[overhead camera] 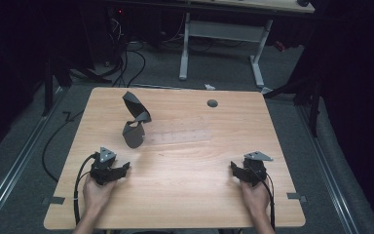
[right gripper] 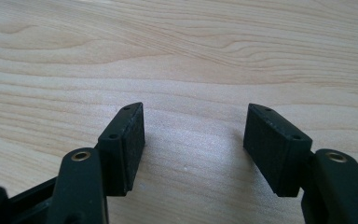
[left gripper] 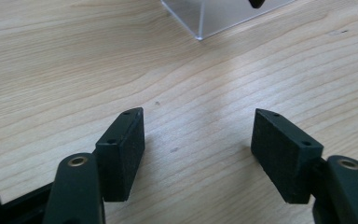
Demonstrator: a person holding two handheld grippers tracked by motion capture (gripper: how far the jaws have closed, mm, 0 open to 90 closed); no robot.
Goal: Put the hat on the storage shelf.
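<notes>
A dark grey twisted, folded piece [overhead camera: 135, 122] stands on the wooden table [overhead camera: 190, 195], left of its middle. A faint clear sheet or box [overhead camera: 177, 136] lies to its right, and a clear corner [left gripper: 205, 18] appears at the top of the left gripper view. My left gripper [overhead camera: 122, 169] [left gripper: 198, 135] rests low over the table near the front left, open, with only bare wood between its pads. My right gripper [overhead camera: 234, 168] [right gripper: 195, 130] sits near the front right, also open over bare wood. A hand holds each one.
A round grey hole [overhead camera: 212, 103] is set in the table's far side. Beyond the table stands a white desk frame [overhead camera: 185, 48], with cables [overhead camera: 126, 63] on the grey floor. Dark drapes close both sides.
</notes>
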